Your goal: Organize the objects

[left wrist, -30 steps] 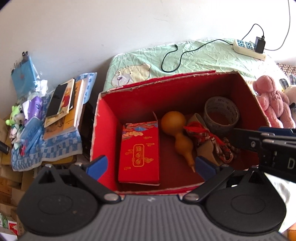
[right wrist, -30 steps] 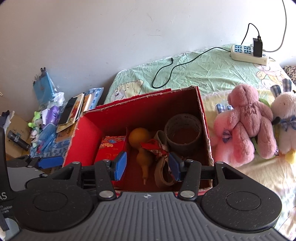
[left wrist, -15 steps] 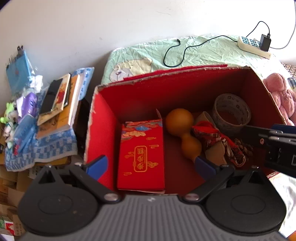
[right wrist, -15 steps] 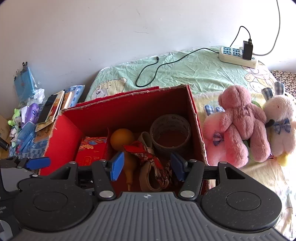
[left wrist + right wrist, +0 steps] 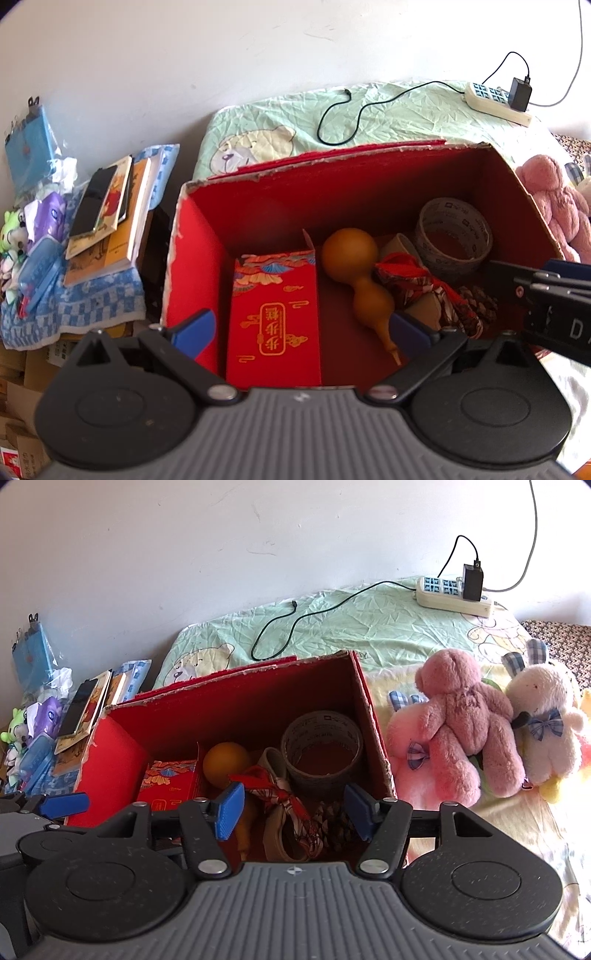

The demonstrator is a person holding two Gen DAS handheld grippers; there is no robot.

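Note:
An open red cardboard box (image 5: 192, 258) (image 5: 110, 760) stands on the bed. Inside lie a red gift packet (image 5: 275, 317) (image 5: 168, 779), a brown gourd (image 5: 360, 273) (image 5: 225, 762), a tape roll (image 5: 452, 236) (image 5: 321, 746), a red patterned cloth on a beige shoe (image 5: 417, 280) (image 5: 284, 805) and a pine cone (image 5: 334, 823). My left gripper (image 5: 301, 330) hangs open above the packet and gourd, holding nothing. My right gripper (image 5: 293, 810) is open over the cloth and pine cone, empty too. It shows at the right edge of the left wrist view (image 5: 546, 291).
A pink plush bear (image 5: 461, 716) and a white plush rabbit (image 5: 543, 716) lie right of the box. A power strip (image 5: 454, 594) with a black cable (image 5: 314, 616) sits behind. Books, a phone (image 5: 92, 201) and small toys pile on a blue checked cloth (image 5: 74, 306) at left.
Both grippers have drifted a little over the box, so the box sits larger and more central in the left wrist view. The right jaws have widened. Nothing was taken or let go.

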